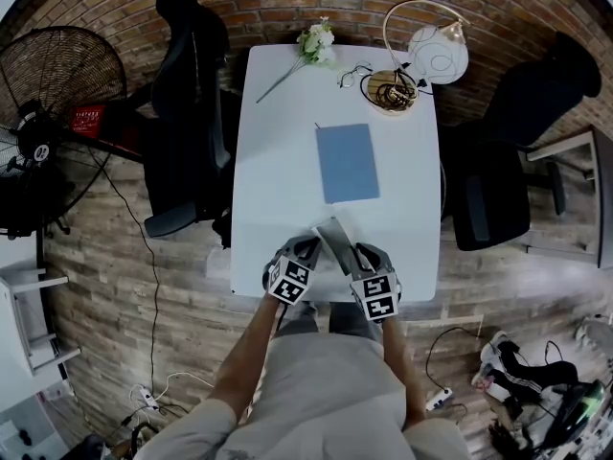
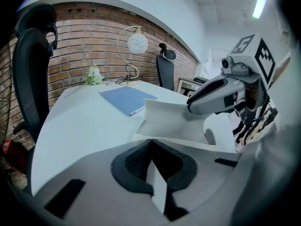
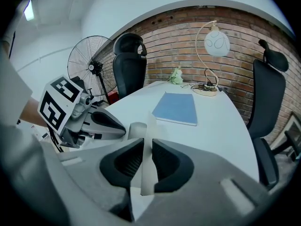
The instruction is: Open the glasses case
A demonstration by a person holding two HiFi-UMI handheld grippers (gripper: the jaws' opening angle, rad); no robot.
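Observation:
The glasses case is a flat white folding case at the front edge of the white table. One thin panel of it stands lifted off the rest. My left gripper holds the case from the left. In the left gripper view its jaws are shut on a thin white edge of the case. My right gripper holds it from the right, and in the right gripper view its pads press on an upright white flap. The inside of the case is hidden.
A blue notebook lies mid-table beyond the case. At the far end are a flower sprig, a white lamp and a round dish. Black office chairs flank the table. A fan stands on the left.

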